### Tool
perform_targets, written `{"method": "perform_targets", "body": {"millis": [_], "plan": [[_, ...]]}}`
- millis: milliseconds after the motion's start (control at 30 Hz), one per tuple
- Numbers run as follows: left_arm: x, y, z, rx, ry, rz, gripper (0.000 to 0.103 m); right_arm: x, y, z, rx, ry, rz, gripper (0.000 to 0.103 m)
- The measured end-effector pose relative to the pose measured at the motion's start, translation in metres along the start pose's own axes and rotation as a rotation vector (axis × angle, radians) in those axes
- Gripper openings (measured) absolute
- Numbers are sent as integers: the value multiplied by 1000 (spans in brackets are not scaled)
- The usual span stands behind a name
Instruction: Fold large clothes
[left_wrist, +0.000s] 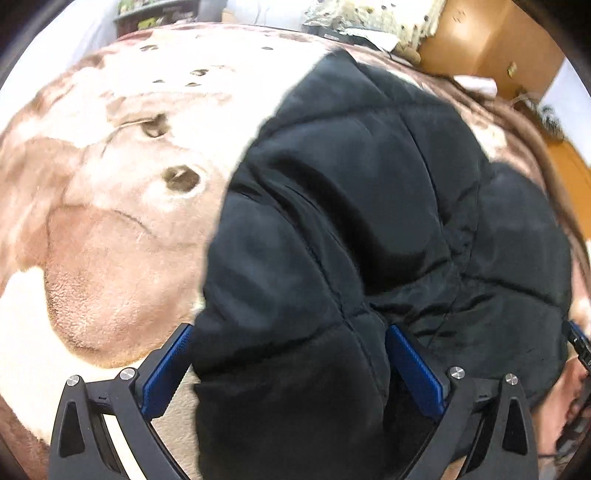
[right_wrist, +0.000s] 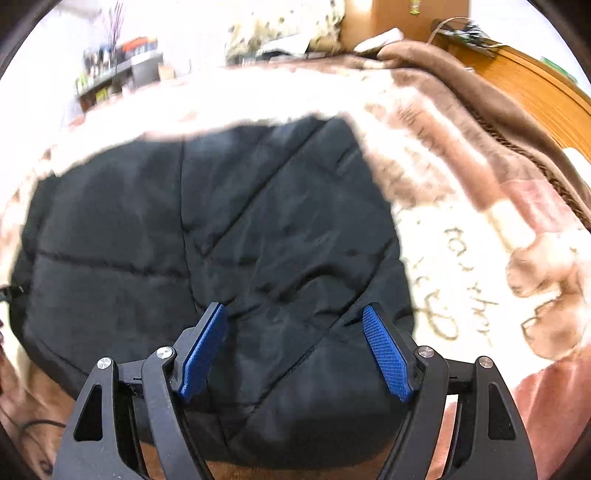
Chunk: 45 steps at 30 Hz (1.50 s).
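Left gripper (left_wrist: 290, 363): jaws spread wide, blue pads (left_wrist: 166, 369) on either side of a thick fold of the black jacket (left_wrist: 369, 206). The fabric bulges between them and hides the left pad's tip. Can't tell whether the pads actually pinch it; no squeeze visible.

Jacket is a black quilted puffer, lying bunched on the blanket (left_wrist: 110, 229) that covers the bed. In the left wrist view it fills the right half, with the blanket's cream-and-brown bear print showing bare to its left. A cardboard box (left_wrist: 491, 40) sits past the bed's far right corner.

Right gripper (right_wrist: 295, 350): jaws also wide apart, pads (right_wrist: 386, 354) straddling the jacket's near edge, nothing clamped. Fabric lies loose between and under the fingers. Blanket with script lettering is exposed right of the jacket, and an orange wood panel (right_wrist: 546, 99) runs along the bed's right edge. Frame is motion-blurred.
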<state>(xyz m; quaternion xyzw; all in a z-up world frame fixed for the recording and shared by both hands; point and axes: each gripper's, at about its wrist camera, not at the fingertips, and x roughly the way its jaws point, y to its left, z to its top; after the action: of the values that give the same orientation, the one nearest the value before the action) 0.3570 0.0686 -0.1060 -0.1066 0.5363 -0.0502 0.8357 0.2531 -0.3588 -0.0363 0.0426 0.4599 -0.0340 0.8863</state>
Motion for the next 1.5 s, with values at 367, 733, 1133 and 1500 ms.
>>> {"method": "perform_targets", "body": {"millis": [367, 733, 1133, 1500], "plan": [[-17, 8, 34, 153, 51, -353, 102, -20, -50, 3, 3, 35, 96, 77], [23, 10, 57, 210, 149, -310, 102, 26, -76, -8, 101, 122, 294, 80], [43, 7, 67, 187, 172, -373, 102, 65, -86, -5, 202, 204, 550, 94], [58, 45, 73, 83, 261, -563, 102, 100, -86, 0, 173, 327, 714, 94]]}}
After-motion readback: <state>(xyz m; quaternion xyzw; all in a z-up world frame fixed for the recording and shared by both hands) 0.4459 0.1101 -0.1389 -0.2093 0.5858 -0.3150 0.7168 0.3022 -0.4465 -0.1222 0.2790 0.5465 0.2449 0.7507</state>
